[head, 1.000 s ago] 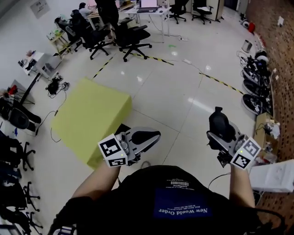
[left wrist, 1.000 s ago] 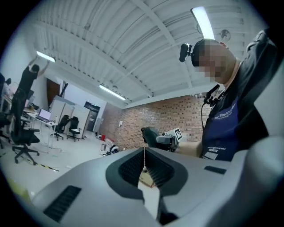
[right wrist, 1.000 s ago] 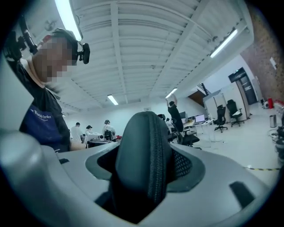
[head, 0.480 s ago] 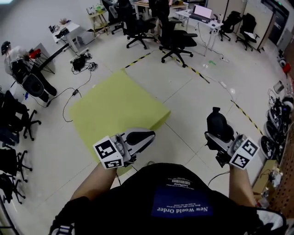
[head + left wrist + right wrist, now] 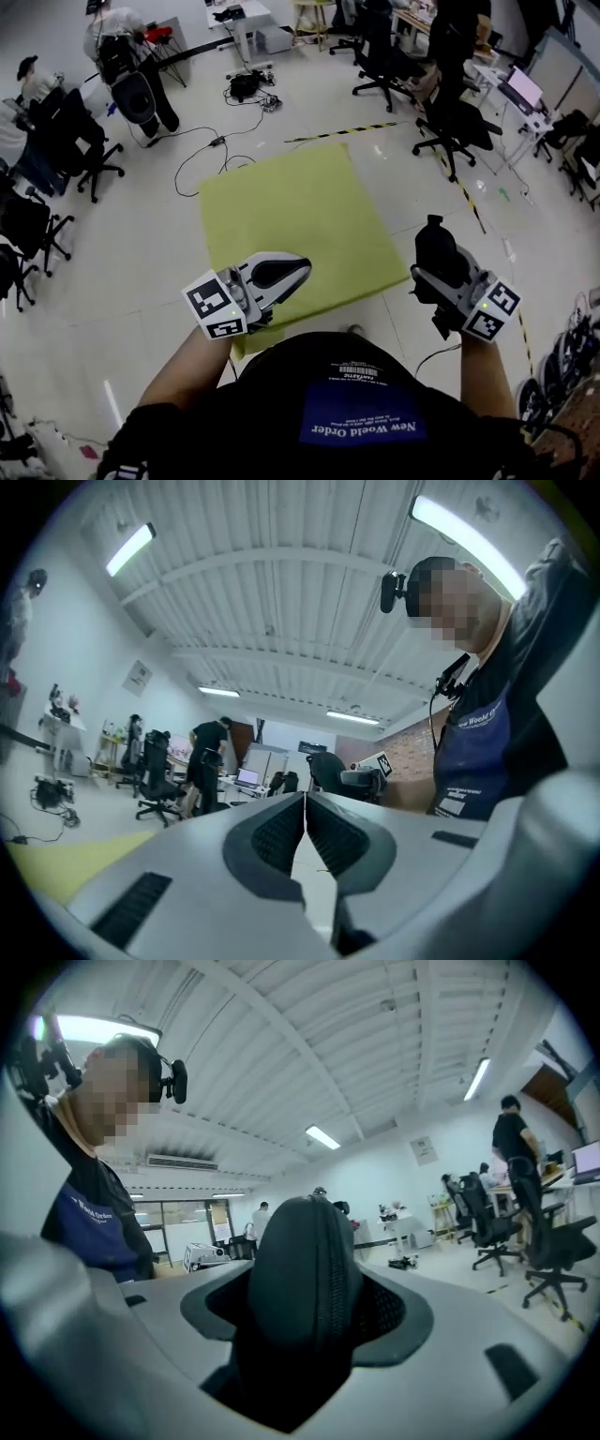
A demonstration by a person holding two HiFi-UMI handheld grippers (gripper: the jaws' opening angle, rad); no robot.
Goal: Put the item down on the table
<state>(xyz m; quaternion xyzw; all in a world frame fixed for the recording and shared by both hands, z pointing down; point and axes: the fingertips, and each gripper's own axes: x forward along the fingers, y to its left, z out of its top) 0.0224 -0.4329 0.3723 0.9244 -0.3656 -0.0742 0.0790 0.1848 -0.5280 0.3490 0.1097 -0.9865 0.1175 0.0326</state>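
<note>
A black zipped case (image 5: 305,1269) stands upright between the jaws of my right gripper (image 5: 307,1321), which is shut on it. In the head view the black zipped case (image 5: 439,248) sticks out of my right gripper (image 5: 433,267) at the right, beyond the right edge of the yellow-green table (image 5: 291,216). My left gripper (image 5: 298,270) hovers over the table's near edge. Its jaws are pressed together with nothing between them, as the left gripper (image 5: 305,829) view shows. Both grippers point level.
Black office chairs (image 5: 450,122) and desks stand at the back right past a yellow-black floor stripe (image 5: 342,131). More chairs (image 5: 56,141), cables (image 5: 220,145) and a person (image 5: 112,28) are at the left and back. White floor surrounds the table.
The whole view has swung round. The yellow-green table, off to the left before, now lies straight ahead between the two grippers. Both grippers kept their pose; the case stayed gripped.
</note>
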